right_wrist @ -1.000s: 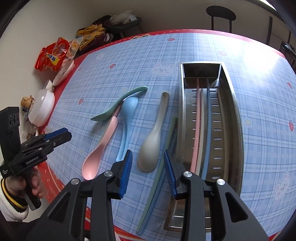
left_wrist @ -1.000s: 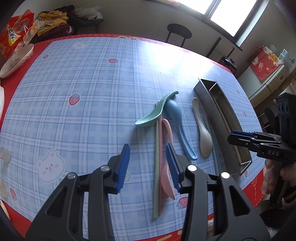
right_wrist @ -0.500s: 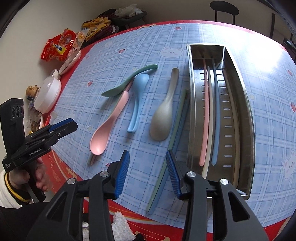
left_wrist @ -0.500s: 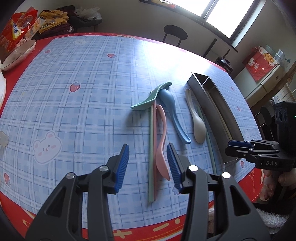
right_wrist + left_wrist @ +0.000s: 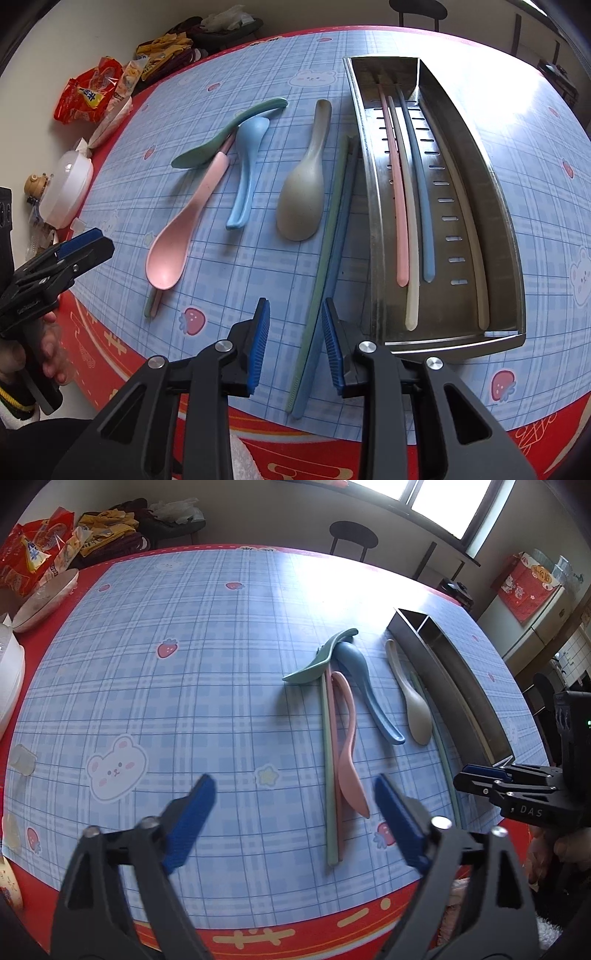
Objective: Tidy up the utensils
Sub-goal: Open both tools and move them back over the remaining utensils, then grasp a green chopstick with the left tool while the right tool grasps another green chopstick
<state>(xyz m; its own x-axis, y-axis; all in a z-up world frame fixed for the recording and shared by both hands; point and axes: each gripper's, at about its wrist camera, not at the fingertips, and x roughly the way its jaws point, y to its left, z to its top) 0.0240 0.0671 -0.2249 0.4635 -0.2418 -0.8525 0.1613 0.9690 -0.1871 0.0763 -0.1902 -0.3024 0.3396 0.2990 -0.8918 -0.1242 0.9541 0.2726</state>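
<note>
My left gripper (image 5: 293,794) hangs over the table's near edge, its jaws opening wide and holding nothing. The pink spoon (image 5: 347,746) and a green chopstick (image 5: 328,775) beside a pink one lie just ahead, near its right finger. Further off lie a green spoon (image 5: 317,661), a blue spoon (image 5: 369,694) and a beige spoon (image 5: 413,701). My right gripper (image 5: 295,314) is low over a green and blue chopstick pair (image 5: 325,258). Its jaws are closing around the pair, with a gap still showing. The steel tray (image 5: 373,221) holds several chopsticks.
Snack bags (image 5: 88,96) and a white bowl (image 5: 66,192) sit at the table's far left edge. A dark stool (image 5: 352,535) stands behind the table. The red table border (image 5: 258,938) is right below both grippers. A hand (image 5: 51,354) grips the left tool.
The left jaws have swung from narrow to wide apart. The right gripper has dropped toward the near end of the green and blue chopsticks, and its jaws have narrowed.
</note>
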